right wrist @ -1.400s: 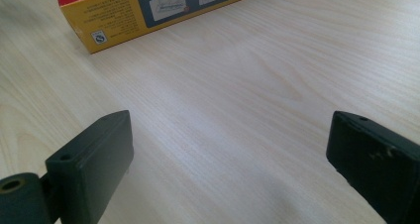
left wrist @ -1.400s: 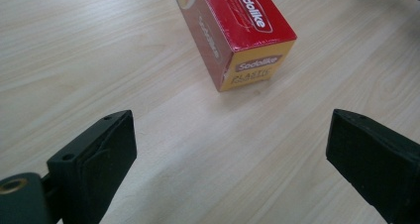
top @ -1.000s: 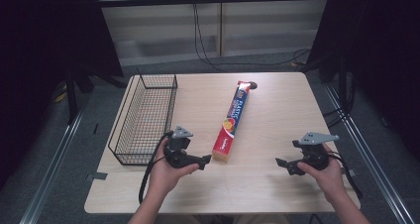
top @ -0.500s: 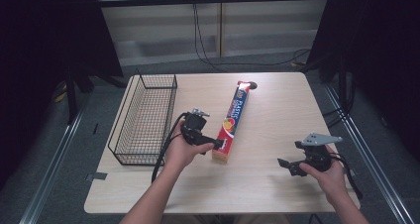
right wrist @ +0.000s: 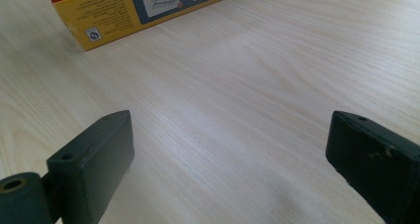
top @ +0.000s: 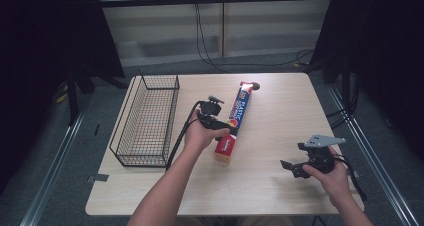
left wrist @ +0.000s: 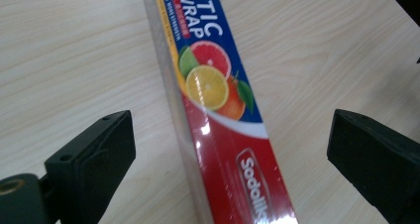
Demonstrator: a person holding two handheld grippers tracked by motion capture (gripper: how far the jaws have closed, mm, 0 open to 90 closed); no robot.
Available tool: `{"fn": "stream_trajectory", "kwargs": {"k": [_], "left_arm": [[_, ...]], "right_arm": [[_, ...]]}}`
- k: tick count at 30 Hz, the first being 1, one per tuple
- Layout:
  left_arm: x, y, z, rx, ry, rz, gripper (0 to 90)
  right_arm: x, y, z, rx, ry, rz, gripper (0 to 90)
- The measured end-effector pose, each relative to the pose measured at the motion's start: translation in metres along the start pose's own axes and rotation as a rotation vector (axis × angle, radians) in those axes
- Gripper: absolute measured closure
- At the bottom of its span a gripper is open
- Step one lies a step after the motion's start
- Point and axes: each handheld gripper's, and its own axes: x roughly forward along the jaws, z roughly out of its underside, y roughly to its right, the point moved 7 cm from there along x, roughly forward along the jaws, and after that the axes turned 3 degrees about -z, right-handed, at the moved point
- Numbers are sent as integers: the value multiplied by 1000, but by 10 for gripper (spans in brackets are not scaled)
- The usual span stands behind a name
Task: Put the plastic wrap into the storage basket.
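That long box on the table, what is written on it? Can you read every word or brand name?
"STIC WRAP": white letters on the blue top of the plastic wrap box, cut off at the picture's edge.
"Sodolik", or close to it: white brand mark on the red end; the last letters are unsure.
Yellow side strip: too small.
Yellow end in the right gripper view: fine print, blurred.

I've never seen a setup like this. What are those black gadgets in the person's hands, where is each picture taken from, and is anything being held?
A person works at a wooden table, holding a hand-operated clamp with two black jaws in each hand. One camera looks down from above; another rides on each clamp, looking along its jaws. On the table lie a long box of plastic wrap and a wire basket. The left gripper is open, its jaws either side of the box without touching it. The right gripper is open over bare wood. Nothing is held.
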Motion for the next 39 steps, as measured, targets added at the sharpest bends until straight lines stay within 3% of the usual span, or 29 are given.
{"fn": "stream_trajectory", "kwargs": {"k": [3, 4, 10, 12, 13, 18, 24, 26, 32, 37, 39], "left_arm": [[8, 4, -9, -2, -5, 17, 38], [11, 4, -11, 14, -17, 12, 38], [29, -1, -25, -28, -42, -28, 49], [33, -5, -28, -23, -51, -57, 60], [37, -6, -31, -49, -46, -62, 78], [47, -12, -35, -62, -67, -89, 117], [60, -12, -43, -57, -51, -115, 137], [67, -12, -43, -66, -76, -115, 139], [80, -15, -44, -81, -93, -142, 160], [88, -13, -46, -83, -102, -140, 166], [90, -14, -47, -70, -111, -163, 189]], "right_arm": [[0, 0, 0, -1, 2, 0, 44], [0, 0, 0, -1, 2, 0, 44], [0, 0, -1, 4, 5, -4, 46], [0, 1, -1, 2, 6, -1, 45], [0, 1, -1, -2, 7, -2, 46], [1, 1, -1, -4, 7, -1, 46], [0, 1, -2, 4, 15, 3, 47], [-1, 1, -1, 6, 12, 0, 47], [0, 1, -2, 7, 12, -3, 47], [0, 1, -2, 6, 11, -6, 48], [-1, 1, -2, 7, 12, -4, 48]]}}
